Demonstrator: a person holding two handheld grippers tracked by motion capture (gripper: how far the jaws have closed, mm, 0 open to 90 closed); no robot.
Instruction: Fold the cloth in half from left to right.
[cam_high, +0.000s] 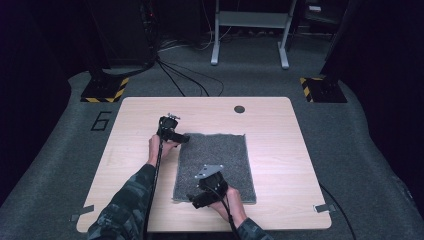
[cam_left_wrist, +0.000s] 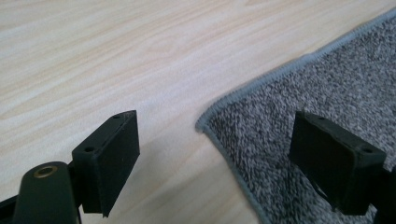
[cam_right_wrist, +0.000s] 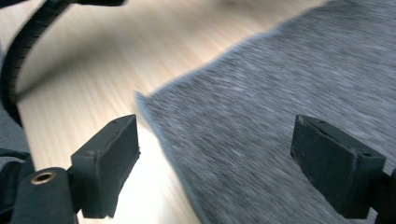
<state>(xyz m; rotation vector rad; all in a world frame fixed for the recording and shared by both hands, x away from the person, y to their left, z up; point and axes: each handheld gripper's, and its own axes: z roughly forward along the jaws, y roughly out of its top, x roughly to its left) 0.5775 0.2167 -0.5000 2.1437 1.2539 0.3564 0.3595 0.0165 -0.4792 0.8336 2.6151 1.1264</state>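
A grey carpet mat (cam_high: 222, 155) lies flat in the middle of the wooden table (cam_high: 280, 150). My left gripper (cam_high: 184, 138) is at the mat's far left corner, open. In the left gripper view the mat's rounded corner (cam_left_wrist: 208, 122) lies low between the two black jaws, with nothing pinched. My right gripper (cam_high: 193, 200) is at the mat's near left corner, also open. In the right gripper view, which is blurred, the mat (cam_right_wrist: 280, 93) spreads under and between the jaws of my right gripper (cam_right_wrist: 215, 165), and its corner (cam_right_wrist: 140, 96) lies just ahead of the left jaw.
A dark round hole (cam_high: 239, 109) sits in the table near its far edge. Tape strips (cam_high: 322, 208) mark the near corners. On the floor beyond are cables (cam_high: 182, 75), a white frame (cam_high: 250, 30) and striped base plates (cam_high: 105, 90).
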